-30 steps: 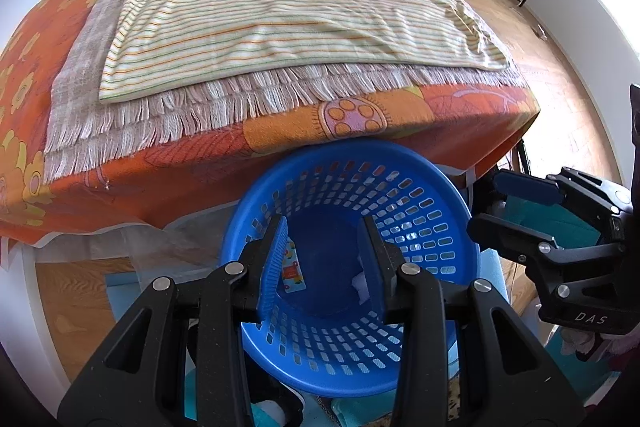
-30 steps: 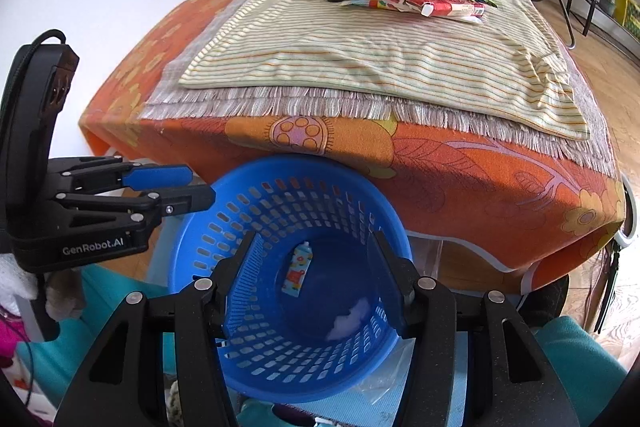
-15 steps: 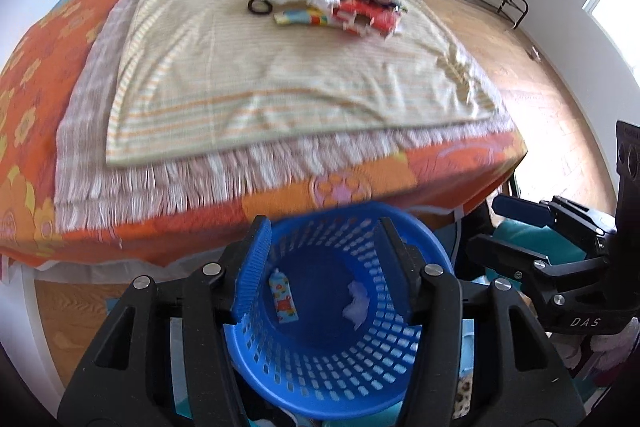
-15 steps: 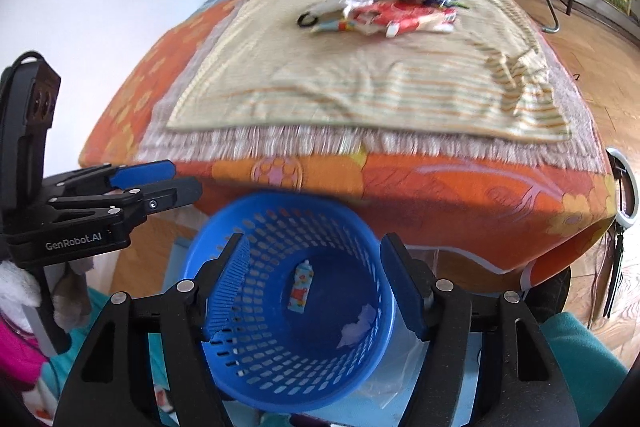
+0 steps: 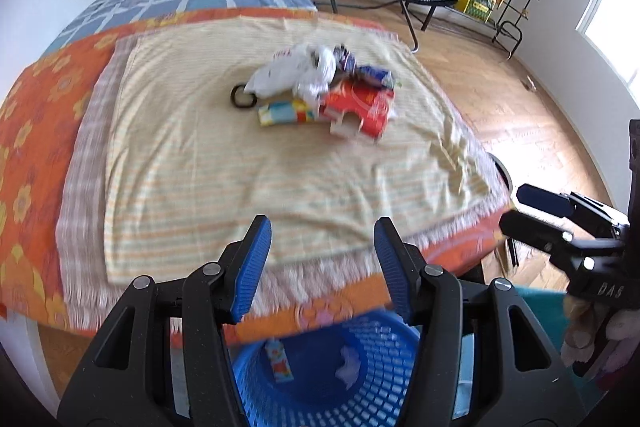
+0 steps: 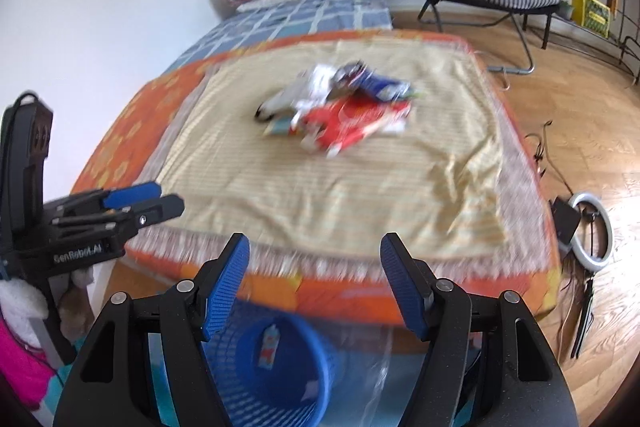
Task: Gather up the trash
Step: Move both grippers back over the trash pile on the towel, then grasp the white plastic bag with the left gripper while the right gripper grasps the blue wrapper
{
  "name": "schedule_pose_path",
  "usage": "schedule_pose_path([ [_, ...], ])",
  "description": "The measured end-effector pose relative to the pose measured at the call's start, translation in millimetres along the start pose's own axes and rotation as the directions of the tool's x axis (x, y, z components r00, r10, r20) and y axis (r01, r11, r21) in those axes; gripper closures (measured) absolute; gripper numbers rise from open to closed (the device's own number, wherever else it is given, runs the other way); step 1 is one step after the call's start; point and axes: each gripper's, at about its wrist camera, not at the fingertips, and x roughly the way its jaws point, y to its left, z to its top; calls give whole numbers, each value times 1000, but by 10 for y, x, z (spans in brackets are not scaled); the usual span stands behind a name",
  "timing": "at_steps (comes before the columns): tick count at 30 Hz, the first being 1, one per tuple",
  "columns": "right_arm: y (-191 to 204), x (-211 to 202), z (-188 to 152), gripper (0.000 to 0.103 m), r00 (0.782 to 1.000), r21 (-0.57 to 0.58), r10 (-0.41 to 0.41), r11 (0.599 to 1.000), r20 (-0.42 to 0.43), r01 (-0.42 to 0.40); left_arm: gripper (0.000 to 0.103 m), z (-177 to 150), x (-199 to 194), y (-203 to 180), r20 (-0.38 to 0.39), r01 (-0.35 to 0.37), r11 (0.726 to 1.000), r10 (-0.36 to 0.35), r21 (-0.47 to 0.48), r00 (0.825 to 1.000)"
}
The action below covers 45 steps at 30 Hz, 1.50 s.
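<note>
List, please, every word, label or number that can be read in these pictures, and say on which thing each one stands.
"GenRobot.AI": white letters on the black body of the left gripper, seen in the right wrist view, slightly blurred.
"DAS": faint letters on the black body of the right gripper, seen in the left wrist view.
Print on the red package and the other wrappers on the bed: too blurred to read.
The wrapper in the blue basket: too small to read.
</note>
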Motion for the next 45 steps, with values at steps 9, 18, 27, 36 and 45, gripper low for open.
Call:
schedule_pose_path([
  [9, -457, 243, 650, 35, 999, 93, -27, 995, 48, 22, 48, 503, 320, -156, 44, -2, 999, 0, 36, 999],
  [18, -785, 779, 1184, 35, 999, 221, -17, 975, 33, 9, 48, 964, 864, -158, 44, -2, 999, 0, 45, 999],
  [27, -949, 1398, 1525, 35, 999, 322, -50, 945, -21, 54, 48, 1216, 1396, -85, 21, -48, 996, 47, 68, 999],
  [36, -1096, 1829, 1652, 35, 991, 380, -115, 916, -67, 132, 49, 1369, 1719, -69, 12, -59, 995, 58, 78, 998],
  [45, -1003, 2077, 1735, 35, 982, 349, -147, 920, -115, 179, 72, 1384, 1835, 48, -5, -34, 998, 34, 61, 999],
])
